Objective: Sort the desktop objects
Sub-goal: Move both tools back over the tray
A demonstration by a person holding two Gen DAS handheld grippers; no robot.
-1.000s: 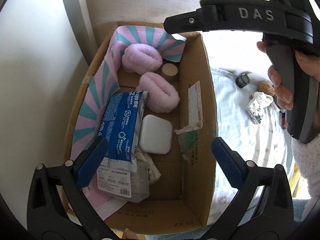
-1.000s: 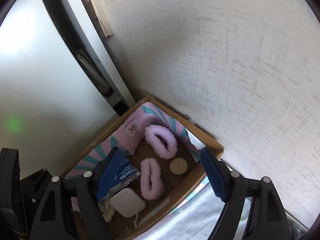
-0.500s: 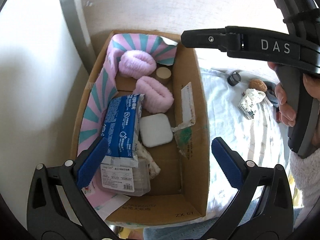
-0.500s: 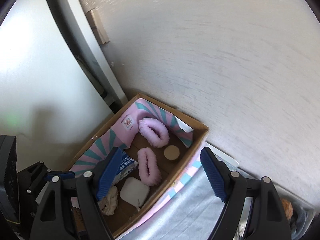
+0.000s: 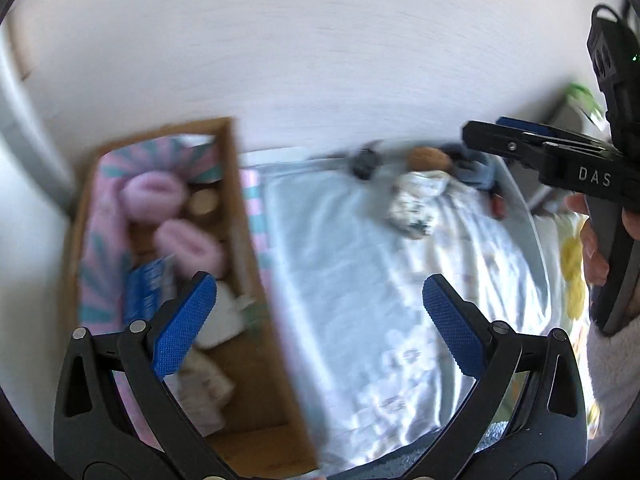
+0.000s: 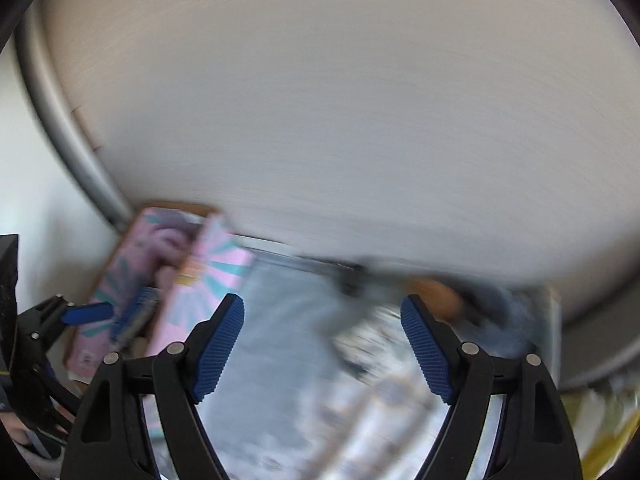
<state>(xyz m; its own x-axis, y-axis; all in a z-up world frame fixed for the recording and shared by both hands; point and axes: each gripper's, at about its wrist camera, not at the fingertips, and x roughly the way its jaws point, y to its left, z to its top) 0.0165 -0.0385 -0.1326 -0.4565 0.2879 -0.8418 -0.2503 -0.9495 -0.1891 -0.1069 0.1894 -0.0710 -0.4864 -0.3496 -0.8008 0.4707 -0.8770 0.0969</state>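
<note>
A cardboard box at the left holds two pink fluffy bands, a round wooden lid, a blue tissue pack and a white case. On the pale cloth lie a crumpled printed wrapper, a brown round object, a small dark object and a blue-grey item. My left gripper is open and empty above the box edge and cloth. My right gripper is open and empty; it also shows at the right of the left wrist view. Both views are blurred.
A pale wall stands behind the box and cloth. A grey frame post runs down the left. A yellow-patterned fabric lies at the cloth's right edge. The box also shows in the right wrist view.
Both grippers have swung right, away from above the box toward the cloth and the loose objects. Both stay open and empty. The views are now motion-blurred.
</note>
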